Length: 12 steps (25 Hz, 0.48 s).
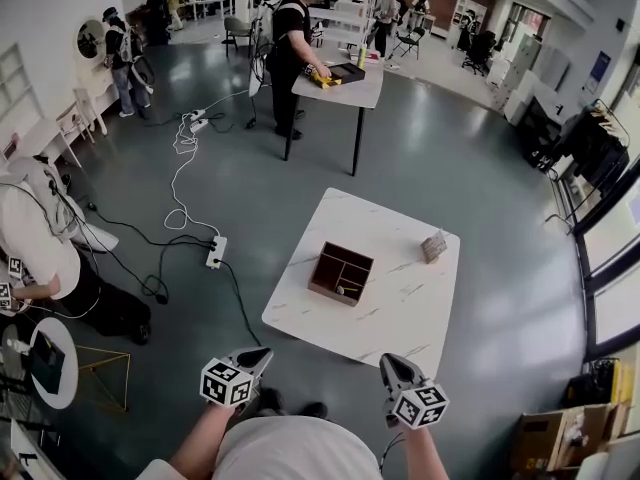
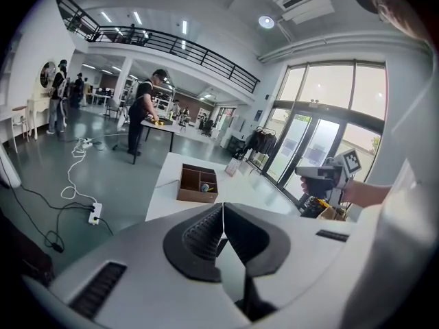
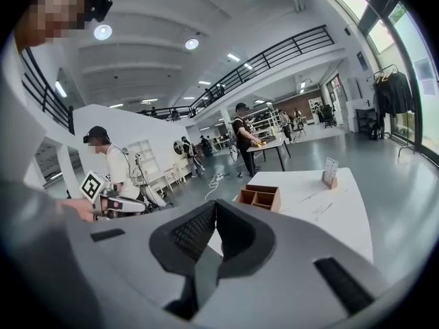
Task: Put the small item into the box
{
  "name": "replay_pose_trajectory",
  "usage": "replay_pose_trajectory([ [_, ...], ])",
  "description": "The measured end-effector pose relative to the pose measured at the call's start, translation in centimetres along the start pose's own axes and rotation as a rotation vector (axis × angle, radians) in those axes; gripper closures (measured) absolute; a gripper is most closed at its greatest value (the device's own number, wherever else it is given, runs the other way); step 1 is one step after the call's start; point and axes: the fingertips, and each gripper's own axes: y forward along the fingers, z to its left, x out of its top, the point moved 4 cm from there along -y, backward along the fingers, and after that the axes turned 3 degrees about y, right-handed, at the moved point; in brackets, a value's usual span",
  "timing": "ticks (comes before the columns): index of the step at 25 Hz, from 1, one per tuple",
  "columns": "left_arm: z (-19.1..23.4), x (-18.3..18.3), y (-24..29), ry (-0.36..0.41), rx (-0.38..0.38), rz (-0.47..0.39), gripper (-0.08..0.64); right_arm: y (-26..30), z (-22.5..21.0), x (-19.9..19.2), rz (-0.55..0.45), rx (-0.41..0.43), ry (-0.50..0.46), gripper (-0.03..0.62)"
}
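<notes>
Small item inside box compartment, left gripper closed, empty, right gripper closed, empty

On the white table before me, a small card stand sits near the far right corner. A power strip lies on the floor off the table's left edge, cables trailing.

Too small to identify: small item in a compartment of the box. Unreadable print on card stand near the tabletop's far right corner. Forearms cut off at head view's bottom edge.
</notes>
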Motion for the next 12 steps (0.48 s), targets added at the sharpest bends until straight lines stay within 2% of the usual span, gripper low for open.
replay_pose_trajectory([
  [12, 0.0, 0.0, -0.2, -0.003, -0.009, -0.008, 0.545, -1.4, -0.4, -0.1, -0.017, -0.044, 0.029, 0.565],
])
